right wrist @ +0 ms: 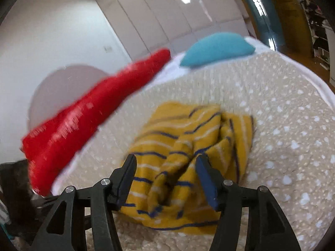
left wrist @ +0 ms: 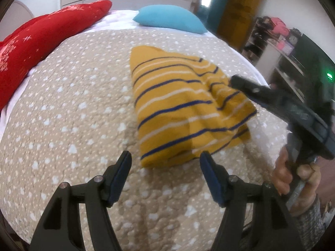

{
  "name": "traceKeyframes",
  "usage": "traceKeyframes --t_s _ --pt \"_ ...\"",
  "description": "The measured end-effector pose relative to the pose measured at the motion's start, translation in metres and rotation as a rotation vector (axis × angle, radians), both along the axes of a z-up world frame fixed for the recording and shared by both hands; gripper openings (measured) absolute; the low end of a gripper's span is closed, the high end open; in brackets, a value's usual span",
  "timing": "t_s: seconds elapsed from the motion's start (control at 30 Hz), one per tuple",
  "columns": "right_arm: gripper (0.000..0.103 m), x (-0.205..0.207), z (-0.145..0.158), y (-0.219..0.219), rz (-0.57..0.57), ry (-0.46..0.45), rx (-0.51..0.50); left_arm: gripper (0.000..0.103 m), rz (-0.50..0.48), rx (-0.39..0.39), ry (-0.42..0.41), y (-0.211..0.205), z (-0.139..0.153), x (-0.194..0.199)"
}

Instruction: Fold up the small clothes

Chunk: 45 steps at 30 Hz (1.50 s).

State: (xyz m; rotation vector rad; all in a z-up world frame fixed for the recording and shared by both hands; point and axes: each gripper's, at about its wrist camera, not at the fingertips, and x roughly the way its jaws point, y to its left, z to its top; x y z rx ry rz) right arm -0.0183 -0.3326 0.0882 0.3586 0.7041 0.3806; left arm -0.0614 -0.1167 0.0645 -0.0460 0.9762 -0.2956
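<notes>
I see the bed point(left wrist: 62, 115) filling both views, covered by a beige quilt dotted with white. The long red cushion point(left wrist: 41, 41) lies along the quilt's far left edge, and the teal pillow point(left wrist: 171, 19) sits at the head end, beyond the garment. The mustard garment with blue and white stripes point(left wrist: 178, 108) lies on the quilt in the middle of the bed, partly folded: flat on its left side, bunched into ridges on its right.

My right claw point(right wrist: 165, 179) hovers over the near edge of the garment, fingers spread wide with a raised fold of the cloth showing between them; through the blur I cannot tell whether the fingers touch the fabric, and they are not closed on it. From the left wrist camera that same tool comes in from the garment's right side, its tip over the crumpled part, with the right hand point(left wrist: 297, 179) wrapped round the handle.

My left claw point(left wrist: 165, 173) is wide open and holds nothing, poised just short of the garment's near corner, above bare quilt.
</notes>
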Motion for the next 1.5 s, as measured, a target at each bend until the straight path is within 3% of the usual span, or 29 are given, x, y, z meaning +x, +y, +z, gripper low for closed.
traceKeyframes --t_s 0.03,0.07,0.1,0.2,0.3,0.5,0.63,0.77,0.83,0.93,1.0,1.07,1.1,1.13,1.17,1.3,1.37,1.4,1.5 --pt "0.054 0.010 -0.009 0.006 0.009 0.059 -0.028 0.067 0.011 -0.007 0.006 0.003 -0.001 0.000" --pt "0.021 0.019 -0.018 0.008 0.022 0.115 -0.035 0.067 0.018 -0.015 0.010 0.005 0.000 -0.004" --pt "0.014 0.026 -0.027 0.006 0.032 0.171 -0.015 0.067 0.024 -0.024 0.014 0.008 0.000 -0.004" --pt "0.011 0.016 -0.028 -0.026 0.008 0.155 0.152 0.067 0.040 -0.042 0.010 0.017 0.003 -0.007" --pt "0.009 -0.010 -0.021 -0.067 -0.085 0.093 0.231 0.067 0.052 -0.037 0.005 0.022 0.002 -0.006" --pt "0.009 -0.022 -0.060 -0.078 -0.151 0.191 0.175 0.068 0.003 -0.038 0.015 -0.001 -0.007 0.017" --pt "0.010 -0.023 -0.071 -0.067 -0.161 0.195 0.105 0.075 -0.032 0.008 0.063 -0.025 -0.026 0.048" --pt "0.018 -0.023 -0.045 -0.066 -0.134 0.137 0.070 0.077 -0.030 0.024 0.126 -0.033 -0.048 0.067" --pt "0.024 -0.021 -0.022 -0.076 -0.159 0.073 0.091 0.077 -0.029 0.029 0.097 -0.035 -0.045 0.065" --pt "0.041 0.005 -0.007 -0.081 -0.192 0.058 0.065 0.077 -0.037 0.059 0.074 -0.041 -0.043 0.060" --pt "0.060 0.035 -0.011 -0.071 -0.169 0.096 0.043 0.077 -0.043 0.077 0.056 -0.044 -0.040 0.056" --pt "0.061 0.072 -0.029 -0.068 -0.149 0.195 0.040 0.077 -0.048 0.088 0.041 -0.048 -0.036 0.051" --pt "0.059 0.082 -0.038 -0.068 -0.141 0.231 0.048 0.077 -0.049 0.091 0.034 -0.048 -0.033 0.048" --pt "0.049 0.095 -0.047 -0.067 -0.118 0.274 0.078 0.077 -0.050 0.089 0.028 -0.047 -0.030 0.045" --pt "0.021 0.100 -0.052 -0.069 -0.099 0.295 0.123 0.077 -0.051 0.084 0.025 -0.045 -0.027 0.043" --pt "0.010 0.085 -0.030 -0.085 -0.108 0.186 0.185 0.077 -0.050 0.038 0.007 -0.032 -0.014 0.038" --pt "0.000 0.080 -0.025 -0.094 -0.191 0.167 0.106 0.077 -0.046 0.027 -0.024 -0.028 -0.006 0.042" --pt "0.000 0.079 -0.028 -0.101 -0.256 0.177 0.044 0.077 -0.046 0.029 -0.033 -0.028 -0.004 0.045" --pt "0.000 0.084 -0.047 -0.111 -0.308 0.251 -0.025 0.077 -0.053 0.049 -0.012 -0.037 -0.014 0.061"
